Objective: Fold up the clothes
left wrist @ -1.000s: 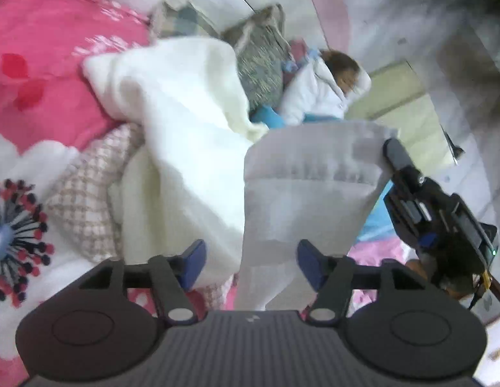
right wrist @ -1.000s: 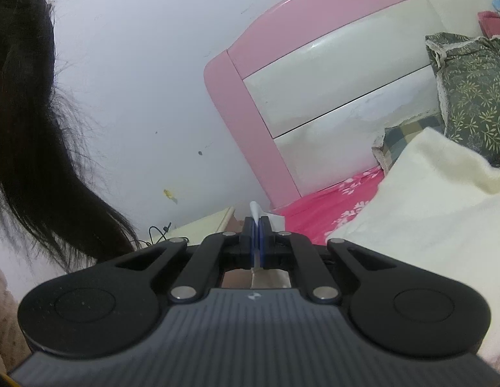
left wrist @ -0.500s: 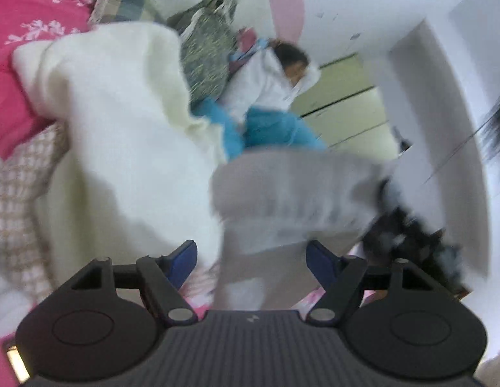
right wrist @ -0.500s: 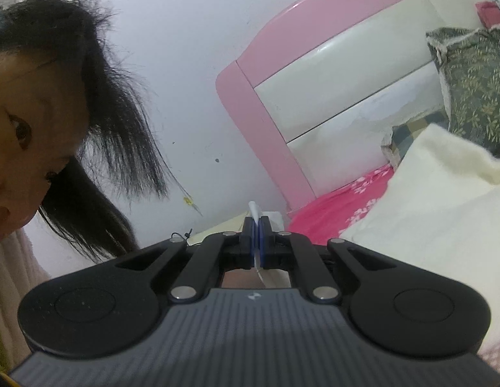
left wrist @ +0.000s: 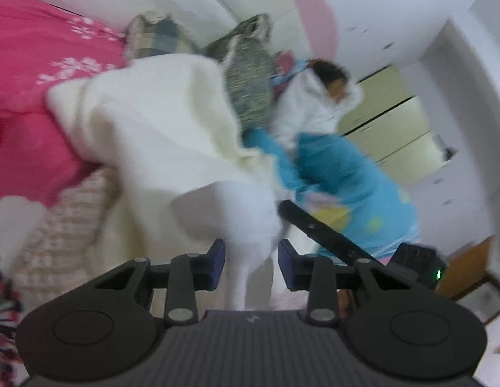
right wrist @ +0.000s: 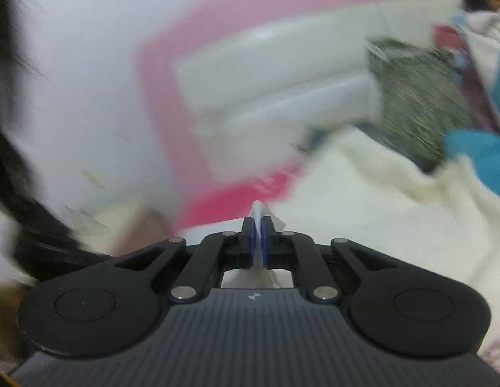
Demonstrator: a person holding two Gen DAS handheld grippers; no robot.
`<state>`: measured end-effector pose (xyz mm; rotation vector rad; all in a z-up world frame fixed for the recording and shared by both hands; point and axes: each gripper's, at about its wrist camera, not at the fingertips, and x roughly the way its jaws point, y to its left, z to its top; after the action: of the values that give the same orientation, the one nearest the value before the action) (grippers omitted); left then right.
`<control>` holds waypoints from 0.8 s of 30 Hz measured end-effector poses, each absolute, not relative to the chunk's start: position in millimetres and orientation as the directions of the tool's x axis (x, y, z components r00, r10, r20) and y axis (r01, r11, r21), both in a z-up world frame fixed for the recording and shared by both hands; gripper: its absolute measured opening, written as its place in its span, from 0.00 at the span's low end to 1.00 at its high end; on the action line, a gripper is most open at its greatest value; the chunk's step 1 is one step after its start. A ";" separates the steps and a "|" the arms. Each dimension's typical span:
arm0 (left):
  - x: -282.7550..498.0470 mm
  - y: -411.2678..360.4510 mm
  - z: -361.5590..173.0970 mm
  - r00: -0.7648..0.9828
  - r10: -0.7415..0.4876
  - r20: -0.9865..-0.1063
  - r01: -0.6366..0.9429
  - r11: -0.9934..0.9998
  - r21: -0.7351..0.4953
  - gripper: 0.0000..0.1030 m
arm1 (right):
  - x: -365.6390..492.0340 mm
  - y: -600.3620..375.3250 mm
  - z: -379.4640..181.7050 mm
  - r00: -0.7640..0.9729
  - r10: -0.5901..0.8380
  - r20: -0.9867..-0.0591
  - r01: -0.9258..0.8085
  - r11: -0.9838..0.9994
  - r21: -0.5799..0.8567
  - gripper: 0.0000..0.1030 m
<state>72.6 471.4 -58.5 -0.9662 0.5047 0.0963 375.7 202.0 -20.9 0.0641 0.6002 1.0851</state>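
Observation:
A white garment point(left wrist: 246, 222) hangs in the air in the left wrist view, bunched and blurred, passing between the blue pads of my left gripper point(left wrist: 251, 266), whose jaws stand apart around it. My right gripper point(right wrist: 257, 245) is shut on a corner of the same white garment point(right wrist: 261, 209), which pokes out above its pads. The right gripper also shows in the left wrist view point(left wrist: 327, 242) as a dark arm just right of the cloth.
A cream blanket point(left wrist: 159, 122) lies heaped on the pink bedspread point(left wrist: 30, 96). Patterned pillows point(left wrist: 250, 74) lean on the pink headboard point(right wrist: 250, 64). A child in blue and white point(left wrist: 340, 161) lies beyond the blanket. Dark hair point(right wrist: 11, 129) hangs at the left.
The garment has gone from a spread flat panel to a bunched hanging fold. The left jaws have narrowed around it. The right gripper has swung right, still clamped on the cloth.

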 end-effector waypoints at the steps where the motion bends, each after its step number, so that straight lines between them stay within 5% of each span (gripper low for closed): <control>1: 73.1 472.3 -58.2 0.877 -0.129 -0.463 -0.312 0.579 -0.753 0.35 | 382.5 204.6 -31.9 0.346 0.811 -0.472 -0.784 0.527 0.330 0.12; 3: 72.4 473.3 -58.7 0.868 -0.107 -0.485 -0.338 0.588 -0.735 0.36 | 390.7 197.9 -40.5 0.359 0.789 -0.498 -0.729 0.570 0.378 0.13; 7: 64.3 473.9 -58.9 0.852 -0.066 -0.519 -0.384 0.595 -0.706 0.46 | 381.4 153.1 -23.4 0.440 0.798 -0.411 -0.649 0.599 0.469 0.53; 16: 45.8 465.0 -33.8 0.837 -0.048 -0.546 -0.395 0.637 -0.662 0.57 | 302.1 11.4 33.2 0.632 0.683 -0.365 -0.402 0.692 0.599 0.58; 24: 14.2 432.4 -11.6 0.769 -0.207 -0.605 -0.316 0.699 -0.642 0.59 | 156.4 -89.5 36.4 0.634 0.536 -0.558 -0.103 0.773 0.625 0.58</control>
<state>14.2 432.4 -11.6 -0.8126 0.7112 0.0668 156.5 -89.5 36.4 0.5891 0.8088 0.3902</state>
